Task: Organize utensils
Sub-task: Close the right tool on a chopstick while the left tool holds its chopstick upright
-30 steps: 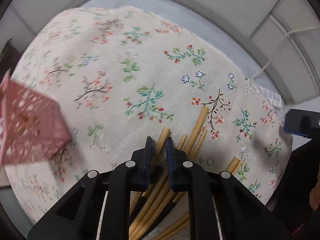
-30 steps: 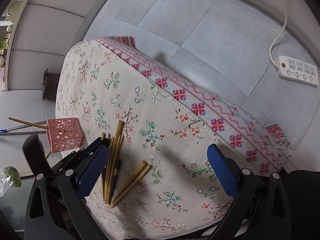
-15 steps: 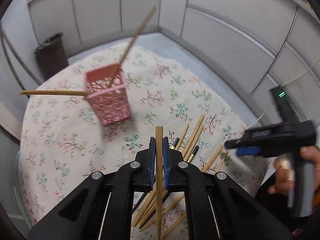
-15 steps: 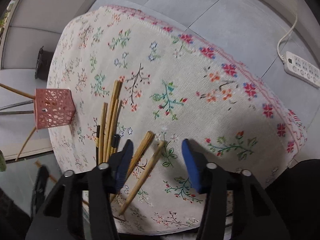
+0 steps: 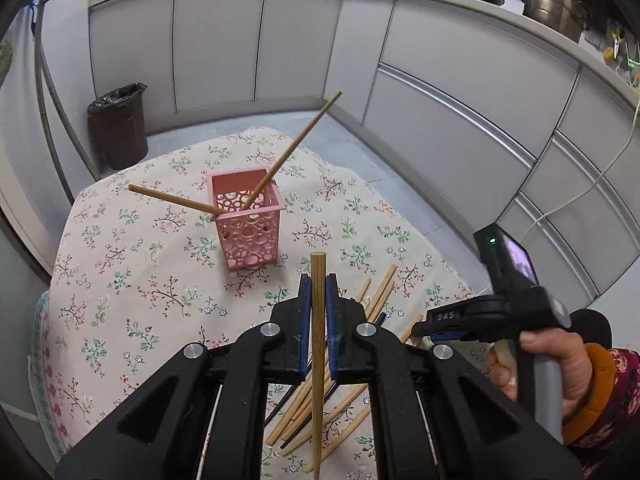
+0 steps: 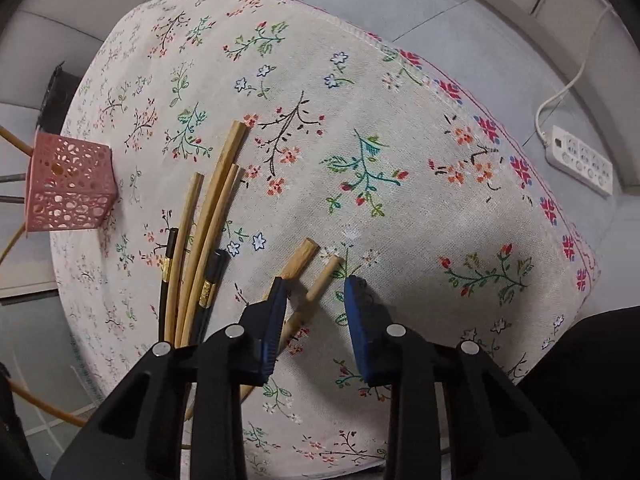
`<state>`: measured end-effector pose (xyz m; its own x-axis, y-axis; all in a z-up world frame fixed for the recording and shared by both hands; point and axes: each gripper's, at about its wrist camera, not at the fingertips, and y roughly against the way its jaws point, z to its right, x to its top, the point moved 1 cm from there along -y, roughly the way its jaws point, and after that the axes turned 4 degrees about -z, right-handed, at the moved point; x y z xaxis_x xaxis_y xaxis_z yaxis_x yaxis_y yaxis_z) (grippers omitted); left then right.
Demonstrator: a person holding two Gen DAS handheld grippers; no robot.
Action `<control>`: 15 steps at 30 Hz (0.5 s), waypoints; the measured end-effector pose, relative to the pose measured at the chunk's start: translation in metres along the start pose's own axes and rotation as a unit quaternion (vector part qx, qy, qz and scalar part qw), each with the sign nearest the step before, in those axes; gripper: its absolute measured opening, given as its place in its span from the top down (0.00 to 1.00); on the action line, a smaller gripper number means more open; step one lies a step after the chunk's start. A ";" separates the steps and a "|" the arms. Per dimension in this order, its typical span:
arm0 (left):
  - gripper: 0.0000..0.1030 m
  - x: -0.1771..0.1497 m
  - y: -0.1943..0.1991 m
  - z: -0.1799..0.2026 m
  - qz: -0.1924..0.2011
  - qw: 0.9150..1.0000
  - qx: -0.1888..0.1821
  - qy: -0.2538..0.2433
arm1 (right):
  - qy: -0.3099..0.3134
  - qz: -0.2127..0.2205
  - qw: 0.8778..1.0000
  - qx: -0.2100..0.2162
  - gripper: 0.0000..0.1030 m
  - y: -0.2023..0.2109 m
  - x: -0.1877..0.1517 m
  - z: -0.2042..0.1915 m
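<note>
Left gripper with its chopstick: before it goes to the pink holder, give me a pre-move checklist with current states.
1. Left gripper clamped on held chopstick: ok.
2. Pink holder upright on tablecloth: ok.
3. Holder mouth has room beside its two chopsticks: ok.
4. Right gripper clear of the holder: ok.
5. Right gripper, closing around loose chopstick, pads gripping: not ok.
6. Held chopstick's lower end clear of the pile: cannot tell.

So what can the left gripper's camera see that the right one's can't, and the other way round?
Only the left view shows the held chopstick, the bin and the person's hand. Only the right view shows the power strip and the right gripper closing around a loose chopstick. Both show the pink basket and the floral tablecloth.
</note>
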<state>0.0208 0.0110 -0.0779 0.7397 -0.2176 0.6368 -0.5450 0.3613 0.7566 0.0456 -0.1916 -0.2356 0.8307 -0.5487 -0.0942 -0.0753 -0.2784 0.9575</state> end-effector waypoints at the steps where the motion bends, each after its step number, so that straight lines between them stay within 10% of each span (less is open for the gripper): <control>1: 0.94 0.000 0.001 0.000 0.003 1.000 -0.001 0.000 | 0.006 0.001 1.000 0.004 0.83 -0.001 0.000 -0.003; 5: 0.94 0.000 0.004 0.001 0.009 1.000 -0.003 -0.001 | 0.022 0.008 1.000 0.015 1.00 -0.003 0.001 -0.013; 15: 0.94 0.000 0.020 0.001 0.030 1.000 -0.001 0.007 | 0.026 0.028 0.998 0.045 1.00 0.017 -0.011 0.000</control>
<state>0.0096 0.0177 -0.0629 0.7113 -0.1819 0.6790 -0.5879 0.3755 0.7165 0.0349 -0.1906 -0.2184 0.8510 -0.5245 -0.0251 -0.1698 -0.3202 0.9320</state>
